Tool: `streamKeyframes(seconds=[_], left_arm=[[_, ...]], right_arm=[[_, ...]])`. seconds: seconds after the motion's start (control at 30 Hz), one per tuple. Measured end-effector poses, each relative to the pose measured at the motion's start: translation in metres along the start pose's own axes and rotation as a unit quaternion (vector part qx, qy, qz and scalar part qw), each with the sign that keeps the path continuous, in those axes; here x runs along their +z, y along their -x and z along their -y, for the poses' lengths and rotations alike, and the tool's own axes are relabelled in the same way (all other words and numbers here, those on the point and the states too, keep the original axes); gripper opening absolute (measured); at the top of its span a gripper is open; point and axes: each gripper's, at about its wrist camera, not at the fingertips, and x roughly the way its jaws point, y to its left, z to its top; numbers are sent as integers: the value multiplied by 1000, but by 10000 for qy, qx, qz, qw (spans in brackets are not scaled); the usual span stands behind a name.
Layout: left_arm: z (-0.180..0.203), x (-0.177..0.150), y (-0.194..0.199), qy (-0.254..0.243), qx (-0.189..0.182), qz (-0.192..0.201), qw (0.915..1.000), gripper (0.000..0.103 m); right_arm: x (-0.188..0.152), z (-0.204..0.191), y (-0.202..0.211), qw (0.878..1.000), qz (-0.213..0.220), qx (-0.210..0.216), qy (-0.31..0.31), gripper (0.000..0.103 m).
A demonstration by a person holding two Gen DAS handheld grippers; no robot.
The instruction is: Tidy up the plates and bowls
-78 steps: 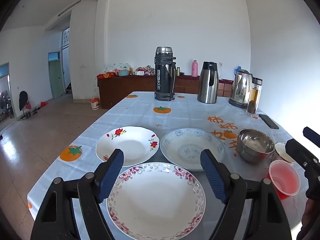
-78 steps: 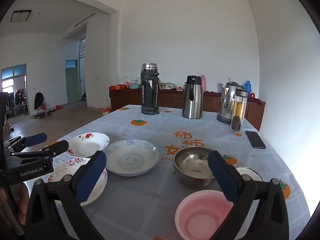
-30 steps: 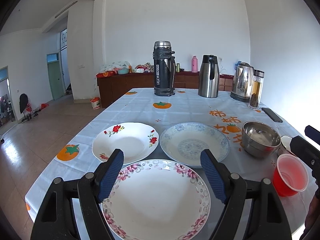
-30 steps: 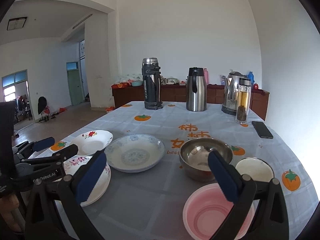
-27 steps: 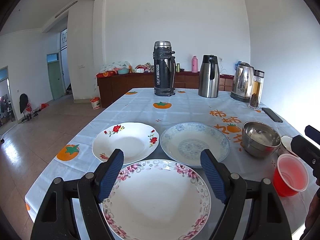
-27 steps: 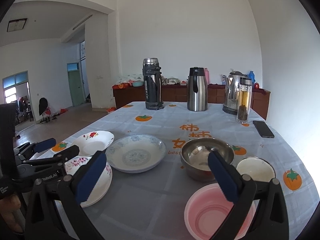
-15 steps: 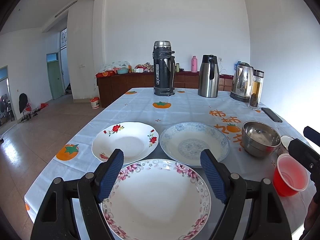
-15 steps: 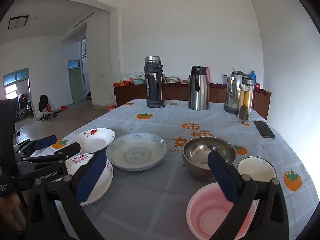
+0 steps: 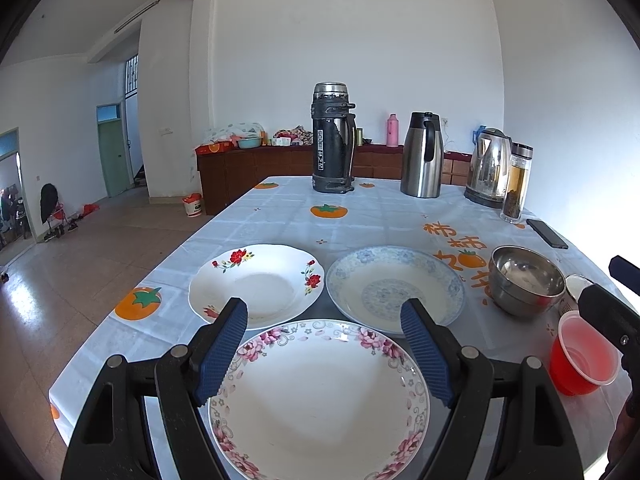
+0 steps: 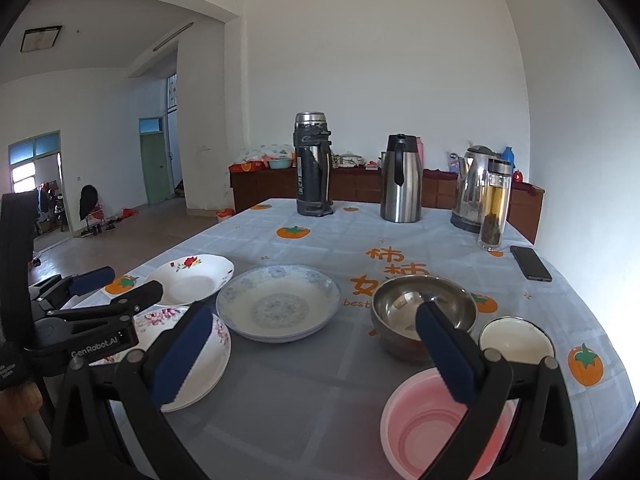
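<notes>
Porcelain all sits where it did a second ago — both grippers, left gripper (image 9: 325, 350) and right gripper (image 10: 316, 354), hover spread and empty near the pink-flowered plate (image 9: 320, 396); sorting hasn't begun.

Daylight is flooding in from the right of the steel bowl (image 10: 424, 312), bleaching the tablecloth (image 10: 580, 304) to white glare at that edge. The bowl and kettle (image 9: 489, 166) are throwing bright reflections. Fisheye distortion is bending the walls, and black vignetting is closing every corner. Focus is staying sharp throughout.
</notes>
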Motion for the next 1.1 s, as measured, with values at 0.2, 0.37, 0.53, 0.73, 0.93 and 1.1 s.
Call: streamKeyframes(seconds=[0.2,0.37,0.53,0.73,0.93,1.1], left_arm=[[-2,-2,-2,7,-45,-17,10000,81],[-5,-3,-4,36,-61,-38,10000,81],[-9,-4,-8,73,-58,-72,9999,81],[-17,-7,-15,110,24,-134,9998,81],[-37,-19,-23,215,301,-284,9989,81],[-51,-33,-29,299,485,-528,9970,81]], right_arm=[[1,-5,-4,10000,-26,39,68,102],[0,-10,-9,9999,-113,24,123,102],[-1,-16,-16,9996,-178,16,216,102],[-4,-24,-29,9990,-321,107,280,100],[-10,-35,-48,9976,-534,304,327,92],[-19,-49,-69,9944,-784,552,435,83]])
